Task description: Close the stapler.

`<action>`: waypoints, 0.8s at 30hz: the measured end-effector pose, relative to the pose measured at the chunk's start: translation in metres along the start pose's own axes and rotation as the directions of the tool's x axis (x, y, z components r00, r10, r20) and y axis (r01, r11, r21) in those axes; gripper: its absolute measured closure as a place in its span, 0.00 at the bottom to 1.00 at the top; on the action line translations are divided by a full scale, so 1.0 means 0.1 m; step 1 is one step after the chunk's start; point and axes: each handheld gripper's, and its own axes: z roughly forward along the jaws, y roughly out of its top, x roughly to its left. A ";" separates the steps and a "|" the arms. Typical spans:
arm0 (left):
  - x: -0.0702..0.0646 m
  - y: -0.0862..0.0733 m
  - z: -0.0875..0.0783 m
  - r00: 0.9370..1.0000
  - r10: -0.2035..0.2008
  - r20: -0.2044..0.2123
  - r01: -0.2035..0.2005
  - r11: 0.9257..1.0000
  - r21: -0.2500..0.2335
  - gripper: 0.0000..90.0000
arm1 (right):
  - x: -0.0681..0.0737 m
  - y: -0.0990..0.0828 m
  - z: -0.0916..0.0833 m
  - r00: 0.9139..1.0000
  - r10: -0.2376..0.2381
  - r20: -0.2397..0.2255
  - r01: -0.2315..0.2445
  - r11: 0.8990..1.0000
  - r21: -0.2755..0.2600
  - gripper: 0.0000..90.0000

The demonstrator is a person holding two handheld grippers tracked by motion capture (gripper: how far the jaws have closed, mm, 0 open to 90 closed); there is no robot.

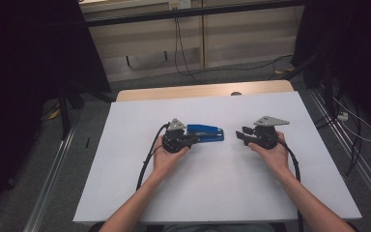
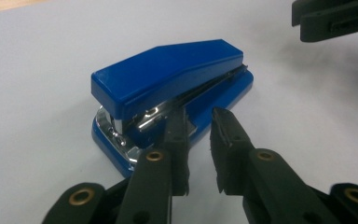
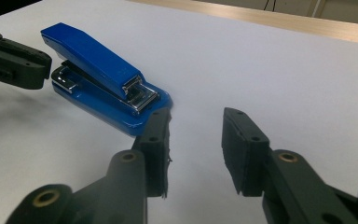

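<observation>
A blue stapler (image 1: 206, 131) lies closed on the white table, its long side running left to right. My left gripper (image 1: 196, 139) rests just in front of the stapler's left end, pointing right. In the left gripper view its jaws (image 2: 199, 114) stand slightly apart with nothing between them, and the stapler (image 2: 168, 79) sits just beyond the left jaw. My right gripper (image 1: 241, 135) lies a short way right of the stapler, pointing left at it. In the right gripper view its jaws (image 3: 196, 112) are open and empty, with the stapler (image 3: 98, 65) ahead to the left.
A white sheet covers the table (image 1: 222, 193), and a wooden strip (image 1: 203, 91) shows along the far edge. Black cables trail from both grippers toward the near edge. Dark stands and floor cables surround the table.
</observation>
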 end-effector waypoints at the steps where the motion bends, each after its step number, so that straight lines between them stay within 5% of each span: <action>1: 0.00 0.00 -0.02 1.000 0.006 0.002 -0.006 1.000 0.005 0.82 | 0.00 0.00 0.00 1.000 -0.002 0.002 0.002 1.000 0.003 0.63; 9: 0.02 0.00 -0.16 0.999 -0.019 -0.034 0.018 0.999 -0.030 0.64 | 0.03 0.01 0.01 1.000 0.006 0.018 -0.006 1.000 -0.015 0.40; 18: 0.01 0.00 -0.18 0.992 0.024 -0.127 -0.031 0.998 -0.047 0.26 | 0.10 0.02 0.03 1.000 0.002 0.031 -0.001 0.999 -0.034 0.14; 24: 0.04 0.00 -0.18 0.994 -0.018 -0.107 0.010 0.997 -0.071 0.05 | 0.15 0.03 -0.03 0.999 0.002 0.038 0.001 0.998 -0.057 0.06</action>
